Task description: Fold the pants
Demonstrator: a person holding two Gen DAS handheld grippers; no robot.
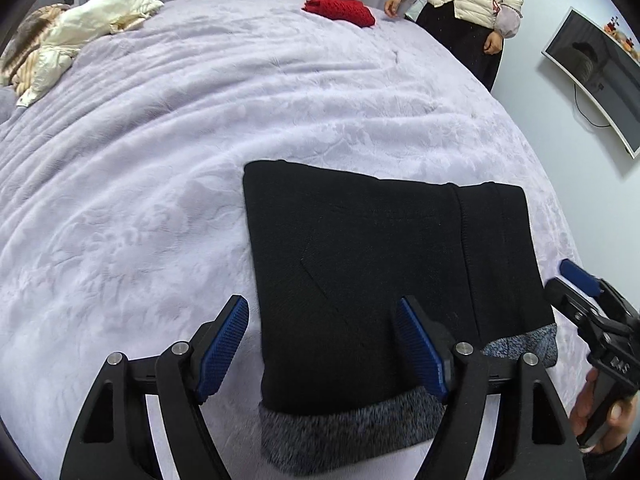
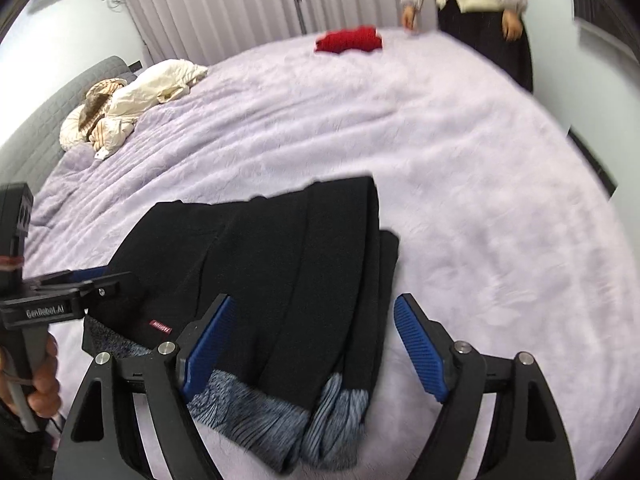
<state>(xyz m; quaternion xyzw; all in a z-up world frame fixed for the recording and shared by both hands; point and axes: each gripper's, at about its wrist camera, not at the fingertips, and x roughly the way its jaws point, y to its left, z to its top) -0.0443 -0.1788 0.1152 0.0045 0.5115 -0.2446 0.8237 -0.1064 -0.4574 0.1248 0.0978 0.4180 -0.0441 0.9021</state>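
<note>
- My left tongs (image 1: 322, 350) stood wide apart and gripped nothing, hovering over the near grey-lined edge of the folded black pants (image 1: 360, 264) on the lilac bed (image 1: 160, 160)
- My right tongs (image 2: 310, 350) were also spread and bare, above the same pants' right side
- Far beyond both tongs lay a red garment (image 1: 340, 9), and far left a cream bundle (image 1: 92, 20)

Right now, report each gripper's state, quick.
Left gripper: open, holding nothing, poised over the black pants.
Right gripper: open, holding nothing, over the pants' right edge.
</note>
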